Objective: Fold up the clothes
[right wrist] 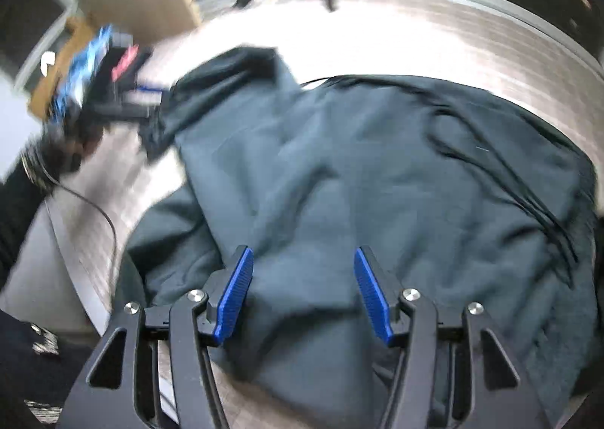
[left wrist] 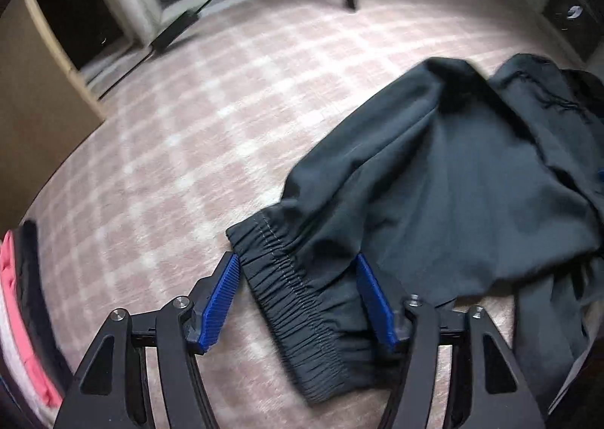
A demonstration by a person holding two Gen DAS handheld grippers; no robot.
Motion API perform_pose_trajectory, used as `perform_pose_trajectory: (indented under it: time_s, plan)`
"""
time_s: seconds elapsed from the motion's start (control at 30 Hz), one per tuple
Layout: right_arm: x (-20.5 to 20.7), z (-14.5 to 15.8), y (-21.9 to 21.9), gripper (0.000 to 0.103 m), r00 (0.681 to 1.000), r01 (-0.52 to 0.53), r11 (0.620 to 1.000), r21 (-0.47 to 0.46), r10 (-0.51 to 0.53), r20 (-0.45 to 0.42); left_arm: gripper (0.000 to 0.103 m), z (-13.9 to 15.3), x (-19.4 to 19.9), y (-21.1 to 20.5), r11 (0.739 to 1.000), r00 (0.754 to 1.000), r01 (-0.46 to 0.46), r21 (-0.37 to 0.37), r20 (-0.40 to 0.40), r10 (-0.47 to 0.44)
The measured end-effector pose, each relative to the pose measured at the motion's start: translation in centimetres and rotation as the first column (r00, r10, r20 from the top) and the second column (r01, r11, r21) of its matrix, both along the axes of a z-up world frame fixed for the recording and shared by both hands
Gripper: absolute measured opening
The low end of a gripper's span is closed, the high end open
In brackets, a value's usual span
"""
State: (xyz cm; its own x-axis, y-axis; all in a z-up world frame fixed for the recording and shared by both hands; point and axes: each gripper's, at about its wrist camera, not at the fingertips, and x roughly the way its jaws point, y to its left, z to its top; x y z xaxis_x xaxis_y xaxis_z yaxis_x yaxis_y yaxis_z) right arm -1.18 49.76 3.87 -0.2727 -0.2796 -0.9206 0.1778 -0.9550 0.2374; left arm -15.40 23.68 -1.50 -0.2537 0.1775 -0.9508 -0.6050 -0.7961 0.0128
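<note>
Trousers (left wrist: pixel 434 183) lie on the cloth-covered table (left wrist: pixel 196 149), cuff (left wrist: pixel 302 312) nearest.

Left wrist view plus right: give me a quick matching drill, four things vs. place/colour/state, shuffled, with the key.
Column 1
1. elastic cuff
2. left tongs
3. folded pile
4. checked cover

Column 2
A. pink and white, under the garment
B. dark, gathered, lying between the blue pads
C. open, pads either side of the fabric
D. pink and dark layers at the left edge of the left wrist view

Pairs: 1-B, 2-C, 3-D, 4-A

The right tongs are open too, over the dark garment.
</note>
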Motion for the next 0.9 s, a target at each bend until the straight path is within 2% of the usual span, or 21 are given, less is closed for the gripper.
perform_pose_trajectory:
  time_s: [0.03, 0.07, 0.1, 0.13, 0.2, 0.37, 0.47, 0.53, 0.57, 0.63, 0.67, 0.7, 0.77, 0.8, 0.9]
  plan:
    - [-0.2, -0.7, -0.9, 0.055, 1.000, -0.024, 0.999, 0.025, 0.024, 0.013, 0.027, 0.1, 0.1, 0.0, 0.999, 1.000, 0.012, 0.030, 0.018, -0.013]
    - [-0.3, -1.2, -1.3, 0.051, 0.999, -0.030, 0.999, 0.044, 0.029, 0.023, 0.025, 0.8, 0.4, -0.1, 0.998, 0.999, 0.020, 0.057, 0.031, -0.022]
    - [-0.2, -1.5, -1.5, 0.021, 0.999, -0.033, 0.999, 0.036, 0.032, 0.027, 0.025, 1.4, 0.8, -0.3, 0.996, 0.999, 0.028, 0.084, 0.044, -0.032]
    - [-0.2, -1.7, -1.4, 0.003, 0.998, -0.036, 0.999, 0.015, 0.035, 0.042, 0.025, 2.0, 1.1, -0.4, 0.993, 0.998, 0.036, 0.112, 0.056, -0.042]
    - [0.5, -1.4, -1.1, 0.005, 0.998, -0.037, 0.999, -0.021, 0.038, 0.051, 0.024, 4.8, 3.9, -0.8, 0.986, 0.994, 0.085, 0.146, 0.053, -0.094]
    - [6.0, 2.9, 1.0, 0.005, 0.996, -0.084, 0.994, 0.066, 0.083, 0.030, 0.024, 11.8, 11.0, -2.2, 0.951, 0.975, 0.201, 0.233, 0.041, -0.216]
    - [10.5, 5.0, 4.5, 0.006, 0.996, -0.031, 0.996, 0.087, 0.024, 0.085, 0.025, 14.7, 16.8, -3.3, 0.926, 0.952, 0.252, 0.281, 0.102, -0.290]
    - [12.9, 5.8, 6.7, 0.012, 0.990, 0.016, 0.997, 0.072, -0.026, 0.139, 0.031, 14.7, 20.8, -3.7, 0.928, 0.936, 0.263, 0.263, 0.165, -0.312]
    - [14.1, 6.6, 7.9, 0.015, 0.986, 0.056, 0.994, 0.096, -0.070, 0.151, 0.032, 14.5, 21.9, -3.9, 0.931, 0.931, 0.271, 0.244, 0.179, -0.318]
    - [15.3, 8.6, 9.3, 0.019, 0.988, 0.100, 0.991, 0.086, -0.109, 0.109, 0.035, 13.8, 24.1, -4.3, 0.939, 0.934, 0.289, 0.187, 0.160, -0.319]
    - [15.5, 10.3, 9.6, 0.029, 0.991, 0.120, 0.992, 0.047, -0.123, 0.054, 0.036, 13.5, 24.5, -4.5, 0.945, 0.942, 0.268, 0.189, 0.152, -0.298]
    - [15.3, 11.8, 9.5, 0.045, 0.990, 0.138, 0.990, 0.011, -0.138, -0.017, 0.036, 13.1, 24.8, -4.7, 0.950, 0.950, 0.247, 0.192, 0.145, -0.277]
    - [13.4, 12.9, 7.8, 0.059, 0.985, 0.136, 0.990, -0.023, -0.137, -0.106, 0.036, 12.3, 24.4, -5.2, 0.958, 0.965, 0.179, 0.224, 0.150, -0.215]
    - [12.3, 13.3, 6.8, 0.059, 0.980, 0.130, 0.991, -0.039, -0.135, -0.146, 0.033, 11.9, 24.1, -5.3, 0.961, 0.971, 0.146, 0.236, 0.152, -0.184]
    - [7.1, 10.7, 0.7, 0.059, 0.987, 0.056, 0.996, -0.075, -0.066, -0.147, 0.033, 12.2, 26.2, -5.5, 0.962, 0.980, 0.131, 0.241, 0.112, -0.161]
